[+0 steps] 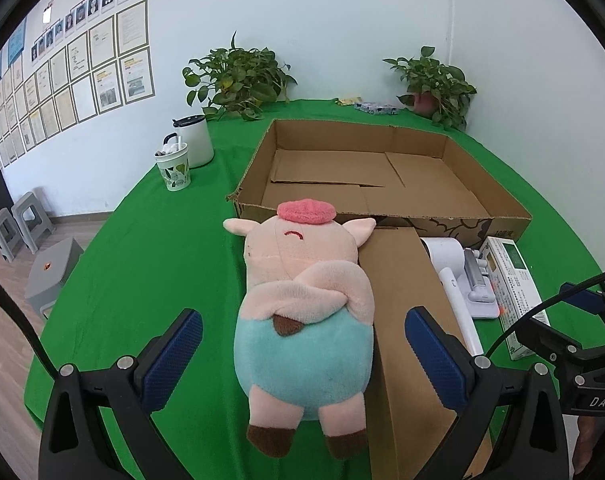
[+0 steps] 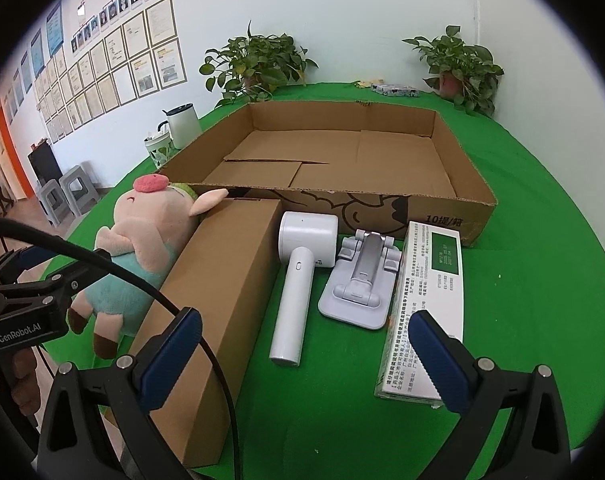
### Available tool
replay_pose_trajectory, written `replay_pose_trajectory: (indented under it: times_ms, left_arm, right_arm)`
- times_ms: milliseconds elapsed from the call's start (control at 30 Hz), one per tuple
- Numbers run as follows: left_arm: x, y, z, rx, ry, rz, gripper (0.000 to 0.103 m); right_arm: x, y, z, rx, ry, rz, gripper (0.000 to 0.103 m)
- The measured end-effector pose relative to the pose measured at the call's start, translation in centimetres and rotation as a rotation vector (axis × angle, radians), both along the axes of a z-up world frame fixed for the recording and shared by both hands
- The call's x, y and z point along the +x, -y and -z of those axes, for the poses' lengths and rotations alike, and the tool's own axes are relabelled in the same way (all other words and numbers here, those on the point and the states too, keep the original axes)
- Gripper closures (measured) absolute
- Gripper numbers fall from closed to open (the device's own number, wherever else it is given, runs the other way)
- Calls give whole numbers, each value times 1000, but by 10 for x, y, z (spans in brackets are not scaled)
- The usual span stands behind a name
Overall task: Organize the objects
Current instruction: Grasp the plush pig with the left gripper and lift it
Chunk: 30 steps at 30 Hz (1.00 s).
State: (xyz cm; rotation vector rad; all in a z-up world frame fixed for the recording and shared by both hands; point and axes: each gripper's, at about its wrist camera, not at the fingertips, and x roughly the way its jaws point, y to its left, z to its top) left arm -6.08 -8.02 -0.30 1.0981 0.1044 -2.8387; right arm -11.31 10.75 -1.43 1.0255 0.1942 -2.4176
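A plush pig [image 1: 302,320] with a blue belly lies on the green table, leaning against a long brown carton [image 1: 406,320]. My left gripper [image 1: 302,360] is open, its blue pads on either side of the pig's belly and apart from it. In the right wrist view the pig [image 2: 134,252] lies left of the long carton [image 2: 222,292]. A white handheld device [image 2: 298,280], a grey folding stand [image 2: 358,284] and a white-and-green box [image 2: 426,304] lie in a row. My right gripper [image 2: 306,360] is open and empty above them. A big open cardboard tray [image 2: 454,200] stands behind, empty.
A white kettle [image 1: 196,140] and a patterned cup [image 1: 174,170] stand at the table's left. Two potted plants [image 1: 238,76] [image 1: 434,84] and a small packet [image 1: 376,108] are at the back by the wall. Grey stools [image 1: 30,220] stand on the floor at left.
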Motion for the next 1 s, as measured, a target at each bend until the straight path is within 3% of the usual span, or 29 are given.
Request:
replay_pose_trajectory:
  times_ms: [100,233,333,400,467,533,600,700,833,1000]
  left_arm:
    - [-7,8,-1,38,8,23,1]
    - [-16,21,3,120,20,79,1]
    - [-23,30,13,156,49,92,1]
    - [-27,36,22,186,76,96,1]
    - [-31,40,34,218,98,103,2]
    - [-36,45,47,242,128,101,6]
    - [-39,47,60,275,152,117,10]
    - [-38,50,70,311,137,128,12]
    - [-37,52,74,311,124,140,20]
    - [-28,62,74,354,107,146,26]
  right_arm:
    - [2,3,-9,-10,-37,-49,0]
    - [31,15,-42,-106,-101,-305,0]
    - [50,28,-60,-234,-42,-533,0]
    - [50,34,-61,-301,7,-610,0]
    - [36,38,-50,-319,42,-605,0]
    - [8,40,-30,-307,121,-519,0]
    - [-19,39,-10,-233,174,-391,0]
    - [-41,37,1,-90,110,-278,0]
    - [-47,46,-2,37,-4,-238,0]
    - [-47,79,-6,82,-67,-280,0]
